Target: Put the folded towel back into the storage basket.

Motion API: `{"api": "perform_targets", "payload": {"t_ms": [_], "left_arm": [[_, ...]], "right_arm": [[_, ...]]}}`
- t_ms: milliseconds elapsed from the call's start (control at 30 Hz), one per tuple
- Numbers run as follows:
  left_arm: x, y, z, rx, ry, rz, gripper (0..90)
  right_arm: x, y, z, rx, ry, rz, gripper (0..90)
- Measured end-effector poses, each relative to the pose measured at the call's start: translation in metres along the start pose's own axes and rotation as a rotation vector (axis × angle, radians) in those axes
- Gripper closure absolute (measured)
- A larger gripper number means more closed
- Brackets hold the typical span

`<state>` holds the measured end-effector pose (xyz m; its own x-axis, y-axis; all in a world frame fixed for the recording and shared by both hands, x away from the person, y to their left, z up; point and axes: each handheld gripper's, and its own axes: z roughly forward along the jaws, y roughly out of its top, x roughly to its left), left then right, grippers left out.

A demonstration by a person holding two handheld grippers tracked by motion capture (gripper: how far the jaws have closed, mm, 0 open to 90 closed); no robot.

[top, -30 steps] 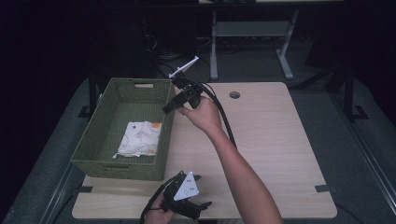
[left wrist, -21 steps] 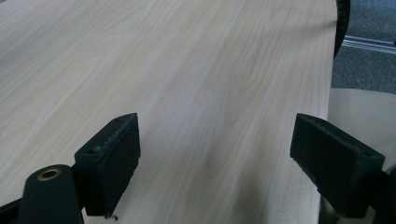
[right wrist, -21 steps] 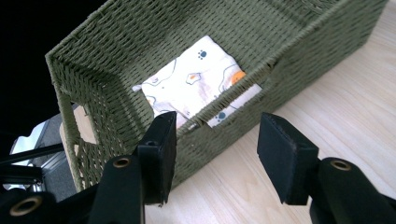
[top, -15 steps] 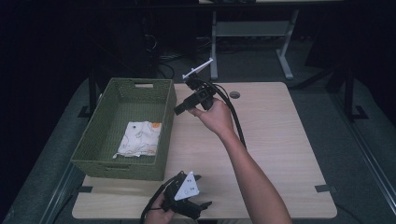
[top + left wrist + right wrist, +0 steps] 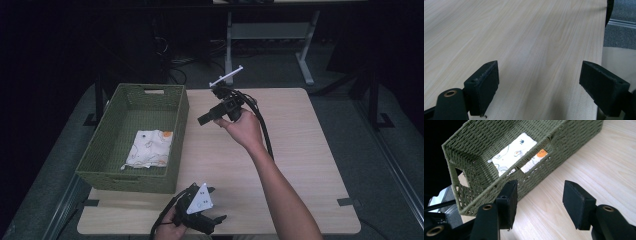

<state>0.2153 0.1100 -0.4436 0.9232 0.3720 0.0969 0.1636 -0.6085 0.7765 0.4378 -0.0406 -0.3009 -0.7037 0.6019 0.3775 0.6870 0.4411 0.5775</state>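
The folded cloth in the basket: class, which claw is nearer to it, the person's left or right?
Right, narrowly. The right claw hangs just beyond the basket wall, up and to the right of the cloth. The left claw lies on the table's near edge, past the basket's corner.

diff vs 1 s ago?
The right hand-held gripper, empty, has drawn away from the basket toward the table's far middle, its jaws opening a little more. The left hand-held gripper, the basket and the cloth inside it stayed put.
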Motion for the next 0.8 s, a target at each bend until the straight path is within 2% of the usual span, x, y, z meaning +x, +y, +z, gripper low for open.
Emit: {"api": "perform_targets", "payload": {"t_ms": [800], "left_arm": [[0.001,-0.001,0.001,0.005,0.006,-0.007,16.1]], "right_arm": [[-0.026,-0.035,-0.023,-0.013,-0.016,0.053,41.6]]}}
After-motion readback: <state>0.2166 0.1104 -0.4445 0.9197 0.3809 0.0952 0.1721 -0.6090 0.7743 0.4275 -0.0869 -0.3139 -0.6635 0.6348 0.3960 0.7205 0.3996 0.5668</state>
